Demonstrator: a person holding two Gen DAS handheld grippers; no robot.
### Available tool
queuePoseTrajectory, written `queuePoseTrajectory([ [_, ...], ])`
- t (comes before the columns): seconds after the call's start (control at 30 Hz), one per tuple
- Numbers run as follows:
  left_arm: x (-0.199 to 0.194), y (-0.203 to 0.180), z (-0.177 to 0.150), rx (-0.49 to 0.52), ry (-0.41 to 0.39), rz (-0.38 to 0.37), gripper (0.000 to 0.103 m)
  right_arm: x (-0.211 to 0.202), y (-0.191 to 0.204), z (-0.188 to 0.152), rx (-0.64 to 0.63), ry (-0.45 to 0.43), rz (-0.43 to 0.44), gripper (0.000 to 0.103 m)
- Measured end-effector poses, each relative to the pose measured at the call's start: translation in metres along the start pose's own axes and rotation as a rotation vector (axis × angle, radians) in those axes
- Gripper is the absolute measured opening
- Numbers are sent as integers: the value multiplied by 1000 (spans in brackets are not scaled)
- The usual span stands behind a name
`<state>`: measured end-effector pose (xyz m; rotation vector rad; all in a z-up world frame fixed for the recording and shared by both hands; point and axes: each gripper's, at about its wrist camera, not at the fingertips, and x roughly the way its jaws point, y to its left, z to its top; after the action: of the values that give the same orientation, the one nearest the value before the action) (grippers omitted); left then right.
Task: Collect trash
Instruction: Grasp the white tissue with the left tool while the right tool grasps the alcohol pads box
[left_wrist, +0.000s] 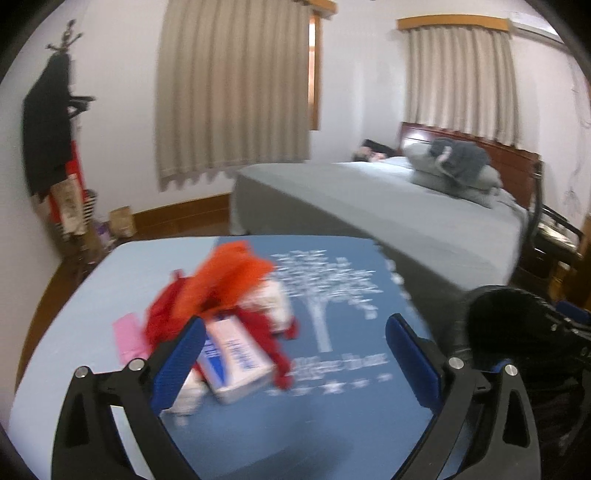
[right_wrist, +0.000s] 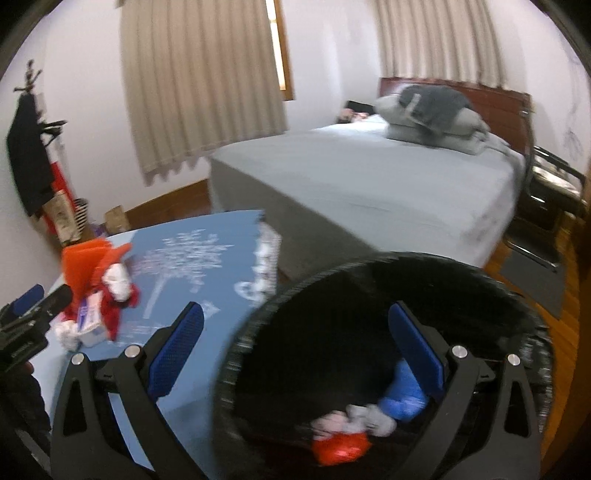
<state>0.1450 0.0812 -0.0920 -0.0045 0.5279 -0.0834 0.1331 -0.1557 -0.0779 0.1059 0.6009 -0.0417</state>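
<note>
Right view only: your black bin (right_wrist: 369, 332) holds blue, grey and red trash | left view: white carton (left_wrist: 236, 358) on counter (left_wrist: 236, 435) | both claws released, empty

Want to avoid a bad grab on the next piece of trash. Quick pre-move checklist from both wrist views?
1. Left gripper open and empty: ok, nothing between the pads.
2. Right gripper open and empty: ok, it hangs over the black bin.
3. Trash left on the blue table: ok, an orange and red wrapper pile and a white box lie together.
4. Left gripper lined up on the pile: not ok, the pile sits at its left finger, off centre.
5. Bin has room: ok, a few pieces lie at the bottom.
6. Picture sharpness: not ok, both views are blurred.
</note>
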Motion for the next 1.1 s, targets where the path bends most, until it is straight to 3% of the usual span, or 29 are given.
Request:
queuePoseTrajectory([
  [0.27,6,59,-16,-51,37,113,95,26,71,5,-68,11,104,97],
  [0.57,28,87,-38,-88,121,141,87,53,117,-5,-120,45,140,97],
  [0.77,43,101,-46,-141,184,121,75,63,127,-13,-140,67,143,97],
  [1.1,48,97,-46,-122,222,78,39,70,134,-16,-146,88,149,97],
])
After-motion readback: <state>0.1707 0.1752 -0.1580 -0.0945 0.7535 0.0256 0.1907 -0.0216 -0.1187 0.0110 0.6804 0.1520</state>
